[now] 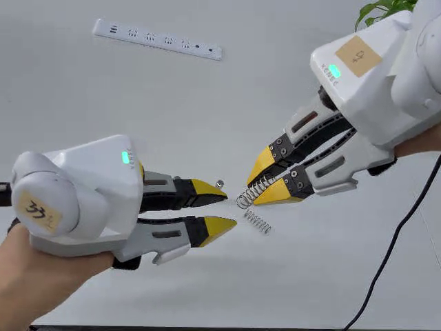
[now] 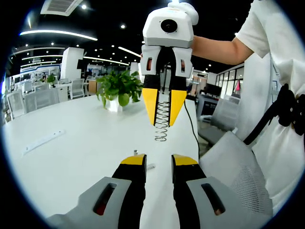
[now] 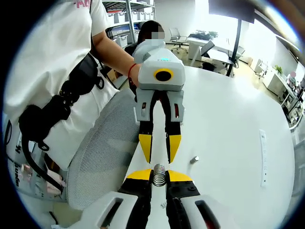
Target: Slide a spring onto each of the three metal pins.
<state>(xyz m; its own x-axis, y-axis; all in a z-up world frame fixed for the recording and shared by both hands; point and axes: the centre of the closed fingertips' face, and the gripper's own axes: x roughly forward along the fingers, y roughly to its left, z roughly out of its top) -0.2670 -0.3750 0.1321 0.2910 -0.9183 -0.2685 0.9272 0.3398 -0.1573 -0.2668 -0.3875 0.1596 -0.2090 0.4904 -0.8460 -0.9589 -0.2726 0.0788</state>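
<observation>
We have the right gripper (image 1: 255, 192) coming in from the upper right of the head view, its yellow tips clamped on a spring (image 1: 247, 196). The spring juts out past the tips toward the left gripper (image 1: 231, 209). That one's jaws stand apart with nothing between them, and its tips sit near the held spring without touching it.

On the white table (image 1: 207, 103), a small metal pin (image 1: 220, 184) stands upright just beyond the left gripper's upper tip. It lies between the two grippers and apart from the spring.

The head view also gives us a loose spring (image 1: 257, 221) lying flat on the table just below the right gripper's tips. A power strip (image 1: 158, 38) lies far back, a plant (image 1: 382, 10) sits at the top corner, and a black cable (image 1: 400, 234) trails on the right.

In the left gripper view we see the held spring (image 2: 162, 122) side-on. Its coils hang below the right gripper (image 2: 163, 114), with the pin (image 2: 135, 153) by our own left tip.

In the right gripper view the spring (image 3: 158, 174) is end-on, a round coil pinched between our own jaws. The left gripper (image 3: 159, 149) points straight at it, and the pin (image 3: 194, 160) is off to one side. A mesh chair (image 3: 105, 148) and the person's white shirt show behind.
</observation>
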